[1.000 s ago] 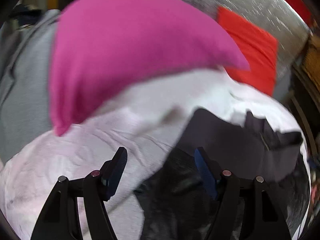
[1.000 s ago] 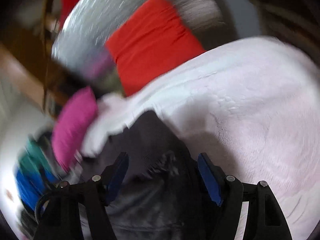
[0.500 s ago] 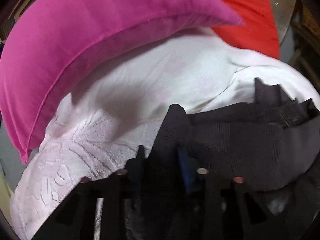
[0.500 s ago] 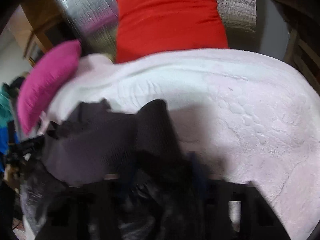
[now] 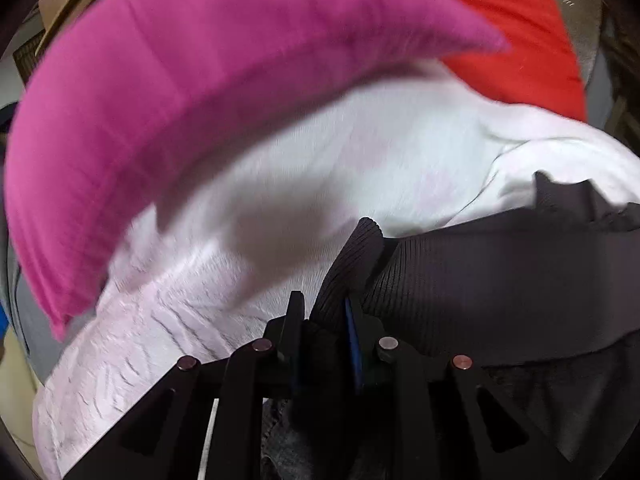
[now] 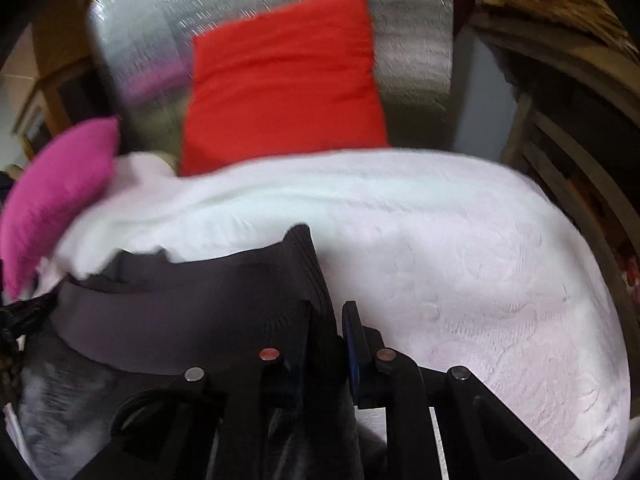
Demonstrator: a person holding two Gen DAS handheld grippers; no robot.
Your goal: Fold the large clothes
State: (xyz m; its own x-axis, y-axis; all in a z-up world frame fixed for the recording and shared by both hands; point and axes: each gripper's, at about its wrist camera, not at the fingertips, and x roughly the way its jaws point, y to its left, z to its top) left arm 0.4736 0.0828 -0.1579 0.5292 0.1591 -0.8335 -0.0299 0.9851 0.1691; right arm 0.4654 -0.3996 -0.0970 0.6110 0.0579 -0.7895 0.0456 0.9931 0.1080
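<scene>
Pinching a corner of the dark ribbed knit garment, the left tongs sit low in the centre of the left wrist view; their jaws are closing, with the ribbed fabric between them and a peak of it standing up just above the tips. The right tongs, low centre in the right wrist view, are clamped together on another ribbed corner of the same garment, which rises as a fold just above their tips.

Garment band stretches between the two grips: it runs toward the right edge in the left wrist view, toward the left edge in the right wrist view. The rest of the cloth hangs dark and crumpled at the bottom of both frames.

Beneath lies a white textured bedspread, filling mid-frame, covering the bed. A magenta fabric pillow arches across the upper left. A red rectangular pillow leans against a silver reflective panel at the top. Wooden furniture stands at the upper right. Some blur throughout.
</scene>
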